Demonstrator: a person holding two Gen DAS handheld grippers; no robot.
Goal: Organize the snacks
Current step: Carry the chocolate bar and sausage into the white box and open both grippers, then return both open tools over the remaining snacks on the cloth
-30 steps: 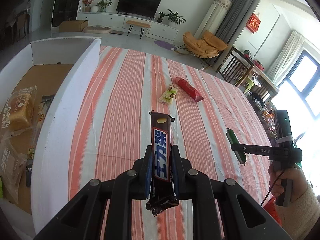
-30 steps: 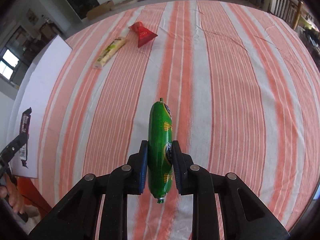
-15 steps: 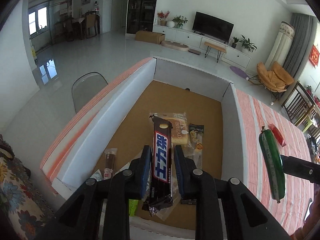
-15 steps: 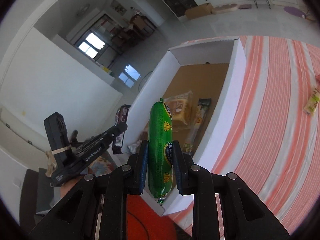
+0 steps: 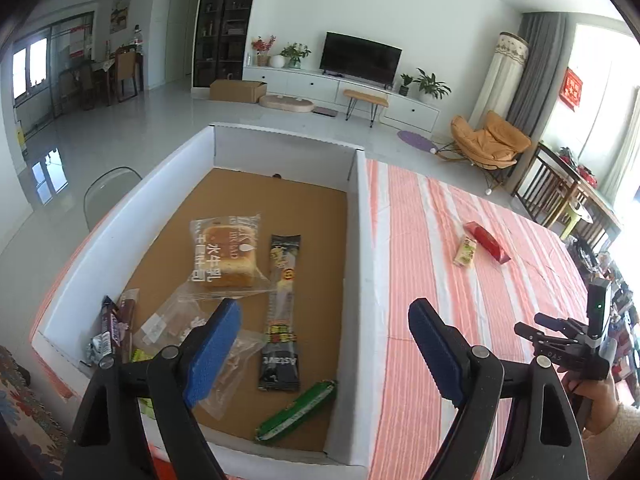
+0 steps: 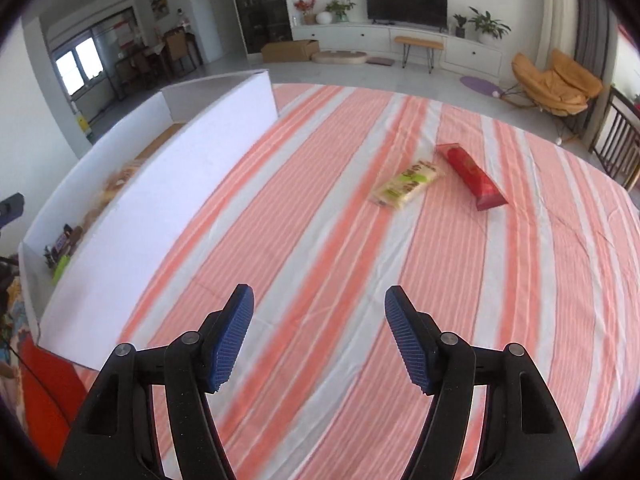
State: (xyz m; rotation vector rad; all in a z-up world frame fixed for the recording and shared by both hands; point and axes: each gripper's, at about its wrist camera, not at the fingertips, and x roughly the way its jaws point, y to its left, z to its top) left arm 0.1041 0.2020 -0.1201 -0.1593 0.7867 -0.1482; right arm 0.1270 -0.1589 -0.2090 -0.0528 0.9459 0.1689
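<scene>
My left gripper [image 5: 325, 306] hangs over the white box [image 5: 358, 240], its jaws opening with nothing between them. In the box lie the green sausage [image 5: 296, 410] near the front right corner and the dark chocolate bar [image 5: 106, 332] at the front left. A bread pack [image 5: 224, 256] and a long black pack [image 5: 282, 308] lie there too. My right gripper [image 6: 319, 292] is over the striped cloth [image 6: 320, 240], its jaws also opening and empty. Farther out on the cloth lie a red pack [image 6: 470, 176] and a yellow-green pack [image 6: 408, 184].
The box [image 6: 160, 200] stands along the left edge of the table in the right wrist view. A hand holds the right gripper [image 5: 560, 336] at the right of the left wrist view. Clear plastic packs [image 5: 180, 320] lie in the box's front left.
Both grippers have opened and let go: the chocolate bar and the green sausage now lie in the box. The right gripper has swung from the box back over the striped cloth.
</scene>
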